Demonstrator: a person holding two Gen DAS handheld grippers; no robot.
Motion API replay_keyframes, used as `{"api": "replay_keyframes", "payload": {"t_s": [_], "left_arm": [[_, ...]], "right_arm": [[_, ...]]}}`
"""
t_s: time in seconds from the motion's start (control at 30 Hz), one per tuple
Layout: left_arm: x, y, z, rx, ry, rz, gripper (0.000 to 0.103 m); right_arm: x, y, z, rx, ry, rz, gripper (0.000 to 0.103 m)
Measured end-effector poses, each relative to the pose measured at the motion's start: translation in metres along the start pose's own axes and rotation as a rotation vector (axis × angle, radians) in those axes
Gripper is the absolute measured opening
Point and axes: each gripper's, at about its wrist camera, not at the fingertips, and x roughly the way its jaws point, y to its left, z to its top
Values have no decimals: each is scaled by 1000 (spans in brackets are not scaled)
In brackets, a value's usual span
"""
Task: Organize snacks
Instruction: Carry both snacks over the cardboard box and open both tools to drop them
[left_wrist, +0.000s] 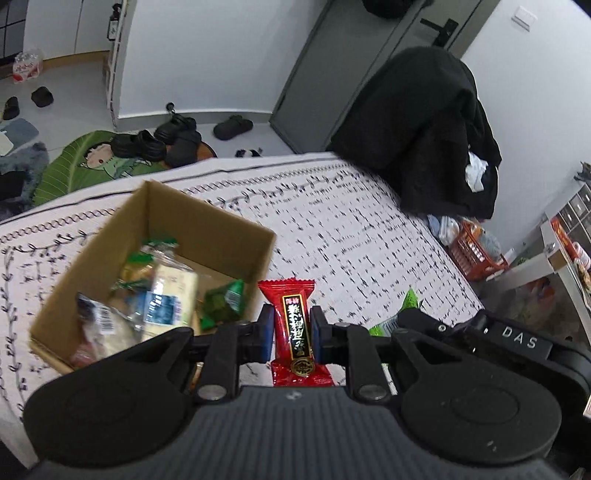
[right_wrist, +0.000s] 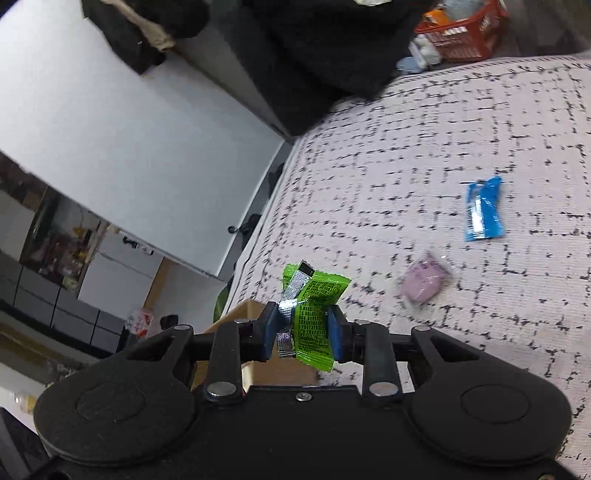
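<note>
My left gripper (left_wrist: 291, 328) is shut on a red snack packet (left_wrist: 294, 325) with black and gold lettering, held upright just right of an open cardboard box (left_wrist: 207, 225). The box stands on the patterned bed cover (left_wrist: 351, 229) and holds several wrapped snacks (left_wrist: 162, 295). My right gripper (right_wrist: 301, 332) is shut on a green snack packet (right_wrist: 314, 314) with a silver strip, above the bed cover (right_wrist: 443, 129); the box corner (right_wrist: 243, 310) shows just behind it. In the left wrist view the right gripper's body (left_wrist: 480, 332) and the green packet (left_wrist: 410, 302) appear at the right.
A blue packet (right_wrist: 484, 210) and a pale pink wrapped snack (right_wrist: 424, 280) lie loose on the cover. A black coat (left_wrist: 424, 129) hangs over the bed's far corner. An orange basket (left_wrist: 476, 251), shoes (left_wrist: 159, 140) and a green rug (left_wrist: 92, 162) are on the floor beyond.
</note>
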Motion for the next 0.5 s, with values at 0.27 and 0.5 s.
{"api": "replay_keyframes", "payload": {"t_s": [0.27, 0.5], "left_arm": [[-17, 28, 10, -34, -33, 26, 19], [-22, 54, 18, -75, -38, 40, 19]], "right_arm": [[3, 33, -16, -88, 19, 32, 29], [9, 55, -27, -153, 29, 59, 29]]}}
